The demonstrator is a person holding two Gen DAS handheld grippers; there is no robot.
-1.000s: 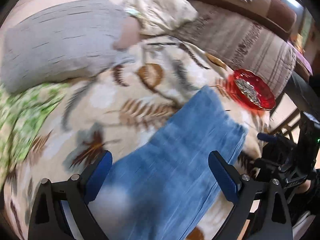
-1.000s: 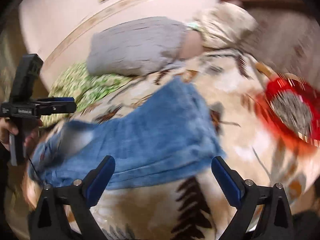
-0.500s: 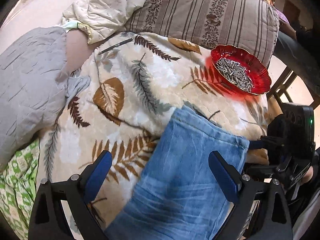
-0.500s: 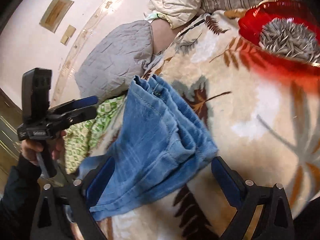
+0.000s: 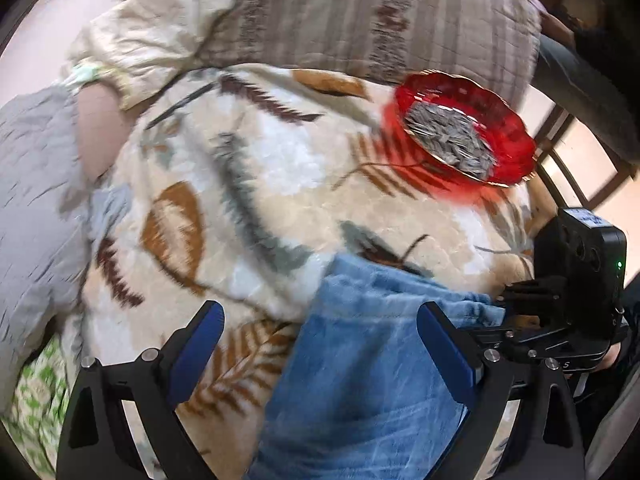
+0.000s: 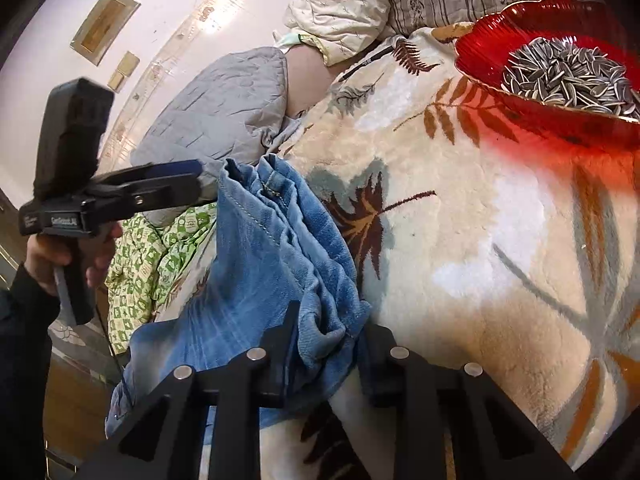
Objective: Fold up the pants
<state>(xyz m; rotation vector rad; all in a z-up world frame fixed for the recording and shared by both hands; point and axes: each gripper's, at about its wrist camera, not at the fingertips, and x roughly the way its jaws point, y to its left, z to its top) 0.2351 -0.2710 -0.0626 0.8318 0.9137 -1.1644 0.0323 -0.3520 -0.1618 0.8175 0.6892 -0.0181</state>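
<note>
The blue jeans [image 5: 372,368] lie in a narrow folded strip on a cream leaf-print blanket [image 5: 256,184]. My left gripper [image 5: 320,344] is open, just above the blanket, with the jeans' end between its fingers and under the right one. In the right wrist view the jeans [image 6: 260,264] run from lower left to centre. My right gripper [image 6: 326,344] is shut on a bunched corner of the jeans. The left gripper [image 6: 176,180] shows at the jeans' far corner. The right gripper [image 5: 516,308] shows at the jeans' right corner.
A red glass bowl [image 5: 516,148] of sunflower seeds sits on the blanket at the right and shows in the right wrist view [image 6: 492,64]. A grey quilt [image 6: 224,100], a green patterned cloth [image 6: 156,248] and striped cushions [image 5: 360,20] border the blanket.
My right gripper has closed on the jeans' corner. My left gripper stays open and has shifted along the jeans toward their end.
</note>
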